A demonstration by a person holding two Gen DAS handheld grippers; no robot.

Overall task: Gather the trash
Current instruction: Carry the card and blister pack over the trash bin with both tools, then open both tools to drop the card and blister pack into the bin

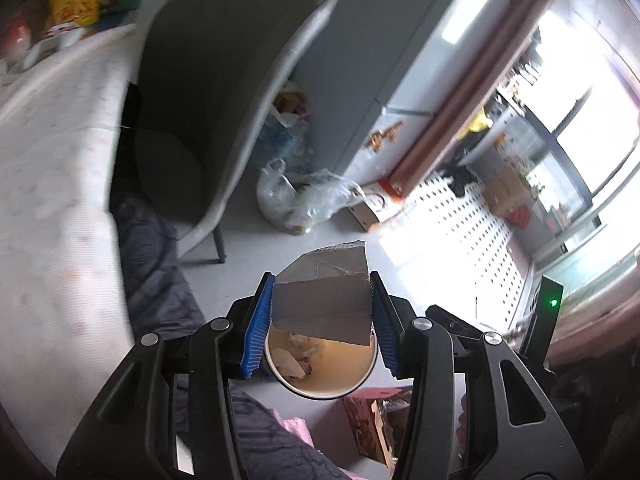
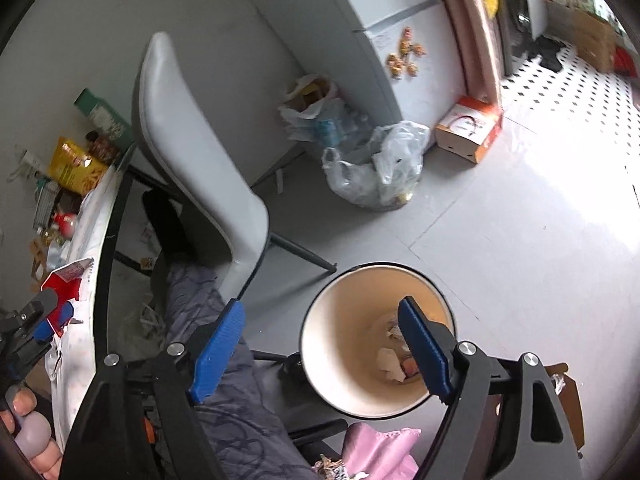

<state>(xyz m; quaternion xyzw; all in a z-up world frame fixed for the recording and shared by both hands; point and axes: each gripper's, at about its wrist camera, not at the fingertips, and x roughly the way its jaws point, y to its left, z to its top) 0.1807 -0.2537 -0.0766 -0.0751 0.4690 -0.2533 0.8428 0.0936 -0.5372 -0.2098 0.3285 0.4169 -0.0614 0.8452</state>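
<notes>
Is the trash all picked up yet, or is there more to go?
Partly. Some crumpled scraps already lie in the round bin. The left gripper holds a flattened silver carton above it, not yet dropped. The right gripper is open and empty over the bin. A red and white wrapper remains on the table's edge.

The left gripper [image 1: 322,312] points steeply downward, its blue pads [image 1: 258,320] pressed against both sides of a grey folded carton piece [image 1: 324,300], which it holds clamped between them. The right gripper [image 2: 320,354] also tilts downward, its jaws spread wide with nothing between its blue pads [image 2: 218,350]. At the lower left edge of the right wrist view, fingers of the person's left hand [image 2: 32,432] curl around a handle.
</notes>
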